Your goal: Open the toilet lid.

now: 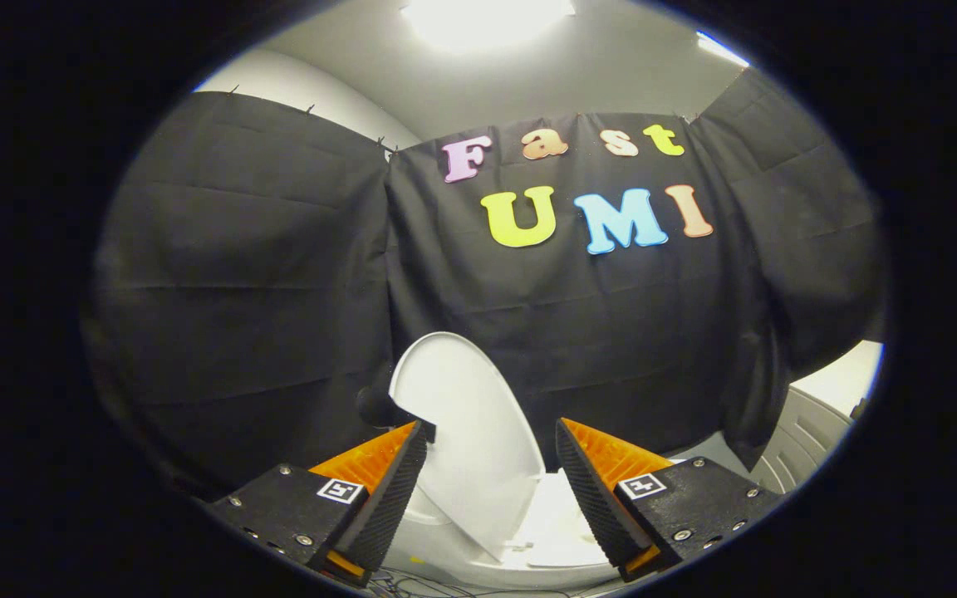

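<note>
Black cloth booth wall hangs behind everything. Gripper points forward, its jaws spread wide and holding nothing; left finger lies close beside the lid's left edge, contact unclear. White oval plastic toilet lid stands raised nearly upright beyond and between the fingers, leaning back toward the cloth, so it likely rests on its own. White toilet seat and rim lie exposed below. Right finger is clear of the lid. Task looks essentially done. Pale ribbed object sits far right.
</note>
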Motion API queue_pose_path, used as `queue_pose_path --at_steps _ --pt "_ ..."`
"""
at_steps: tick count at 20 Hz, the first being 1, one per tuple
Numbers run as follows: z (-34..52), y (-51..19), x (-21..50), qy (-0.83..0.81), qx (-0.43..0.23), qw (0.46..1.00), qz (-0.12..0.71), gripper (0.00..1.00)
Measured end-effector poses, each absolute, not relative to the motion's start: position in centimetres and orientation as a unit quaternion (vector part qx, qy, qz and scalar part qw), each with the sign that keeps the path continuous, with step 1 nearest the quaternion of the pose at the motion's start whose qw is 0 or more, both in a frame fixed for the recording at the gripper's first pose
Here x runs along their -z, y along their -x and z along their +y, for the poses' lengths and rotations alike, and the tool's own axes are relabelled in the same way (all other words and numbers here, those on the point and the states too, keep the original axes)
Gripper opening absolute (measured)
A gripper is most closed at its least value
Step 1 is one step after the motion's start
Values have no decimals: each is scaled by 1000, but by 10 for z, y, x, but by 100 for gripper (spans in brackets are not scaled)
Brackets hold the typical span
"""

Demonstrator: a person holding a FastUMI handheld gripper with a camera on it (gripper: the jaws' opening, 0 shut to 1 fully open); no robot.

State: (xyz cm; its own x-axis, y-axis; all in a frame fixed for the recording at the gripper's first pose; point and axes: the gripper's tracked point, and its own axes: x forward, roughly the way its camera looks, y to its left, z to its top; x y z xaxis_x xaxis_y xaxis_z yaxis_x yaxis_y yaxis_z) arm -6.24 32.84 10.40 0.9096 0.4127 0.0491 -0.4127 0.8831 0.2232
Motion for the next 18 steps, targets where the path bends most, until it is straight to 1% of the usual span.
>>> queue_pose_path --at_steps 7,12,18 --pt "228 42 -107 -76 -159 984 -32 96" --pt "177 41 -103 -29 -144 988 -48 95" --pt "118 46 -81 -11 -111 993 -41 96"
